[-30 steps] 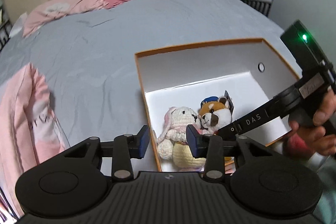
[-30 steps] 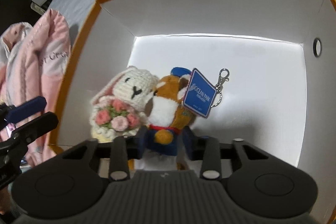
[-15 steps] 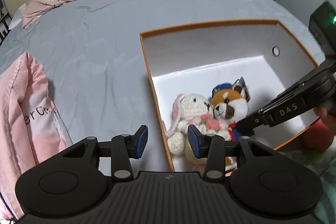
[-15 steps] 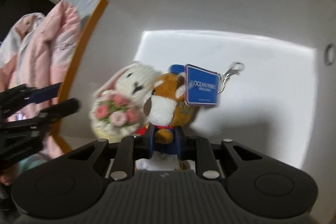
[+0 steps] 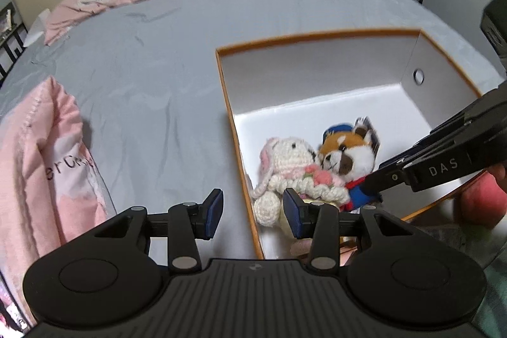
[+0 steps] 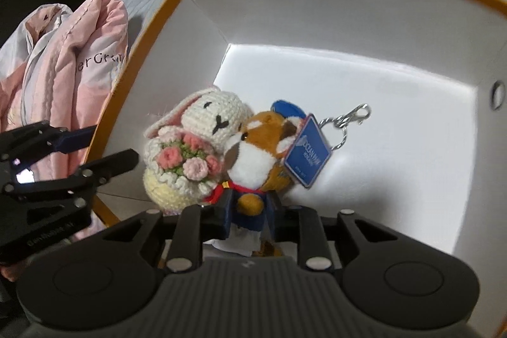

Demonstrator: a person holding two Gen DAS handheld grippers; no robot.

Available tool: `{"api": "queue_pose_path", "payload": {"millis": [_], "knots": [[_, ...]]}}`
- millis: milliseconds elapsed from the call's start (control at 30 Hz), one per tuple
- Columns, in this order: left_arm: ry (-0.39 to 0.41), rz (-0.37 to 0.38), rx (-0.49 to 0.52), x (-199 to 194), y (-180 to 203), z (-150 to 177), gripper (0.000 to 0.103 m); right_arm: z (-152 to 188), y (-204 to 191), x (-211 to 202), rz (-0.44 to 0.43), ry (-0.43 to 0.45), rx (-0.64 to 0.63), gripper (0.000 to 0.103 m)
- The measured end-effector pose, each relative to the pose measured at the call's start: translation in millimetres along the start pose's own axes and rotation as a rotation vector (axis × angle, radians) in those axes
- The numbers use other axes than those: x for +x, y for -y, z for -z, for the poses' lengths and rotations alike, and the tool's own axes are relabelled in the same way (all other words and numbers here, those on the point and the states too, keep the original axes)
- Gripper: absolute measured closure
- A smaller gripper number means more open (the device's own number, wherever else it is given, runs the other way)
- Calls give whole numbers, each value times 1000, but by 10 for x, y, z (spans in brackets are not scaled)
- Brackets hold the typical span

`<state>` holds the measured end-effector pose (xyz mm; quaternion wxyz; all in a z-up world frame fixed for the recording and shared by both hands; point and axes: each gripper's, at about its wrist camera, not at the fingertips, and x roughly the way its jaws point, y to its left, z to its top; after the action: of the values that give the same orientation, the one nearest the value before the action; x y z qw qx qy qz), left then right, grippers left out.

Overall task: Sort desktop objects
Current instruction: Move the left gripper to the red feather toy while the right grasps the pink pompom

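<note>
Right now the right gripper [image 6: 250, 219] is down inside the orange-rimmed white box [image 6: 317, 21], its jaws opening with the red panda plush [image 6: 258, 148] between them; the pads sit against its blue-clad body. That plush has a blue tag [image 6: 307, 156] and a metal clasp [image 6: 356, 114], and leans against the crocheted bunny [image 6: 202, 141], which stands in the box's near-left corner. Meanwhile the left gripper [image 5: 252, 213] hangs over the box's left rim, fingers apart and empty. Beside the box on the grey bedsheet [image 5: 142, 78] lies a pink quilt [image 5: 41, 154].
</note>
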<state>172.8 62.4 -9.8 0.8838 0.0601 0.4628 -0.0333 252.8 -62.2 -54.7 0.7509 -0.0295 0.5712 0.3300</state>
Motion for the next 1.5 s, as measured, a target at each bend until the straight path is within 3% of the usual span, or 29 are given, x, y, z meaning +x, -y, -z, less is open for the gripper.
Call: {"api": "queue_pose_path", "payload": {"millis": [233,367,533,600,700,867,1200,1367,1500], "knots": [[84,55,-4,-531,105,135,55,385,-168,-729,60,255,-100,78],[59,115,50,-725,292,365,55,745,-164,-1014,103,307,-88,77],[2,185,109,-809,591,676,55,1268,23,-1155,173,290,-12,76],[-23,202,118,-786,681,793,55,1460,101,-1161,210,278,18,70],[-93,230,117,-695,835,929,55,1648,241,-1112,317,243,61,67],[-220,272,28,-437,973,1151,55,1807,420,-1072,410,224,83,67],[-365,215,-45,9,1153,1362,54,1732,524,-997,388,235,119,53],[-385,187,-60,114,1140,1388,54,1577,628,-856,417,200,155,53],[-390,190,-79,142,1094,1404,62,1459,740,-678,394,154,200,52]]}}
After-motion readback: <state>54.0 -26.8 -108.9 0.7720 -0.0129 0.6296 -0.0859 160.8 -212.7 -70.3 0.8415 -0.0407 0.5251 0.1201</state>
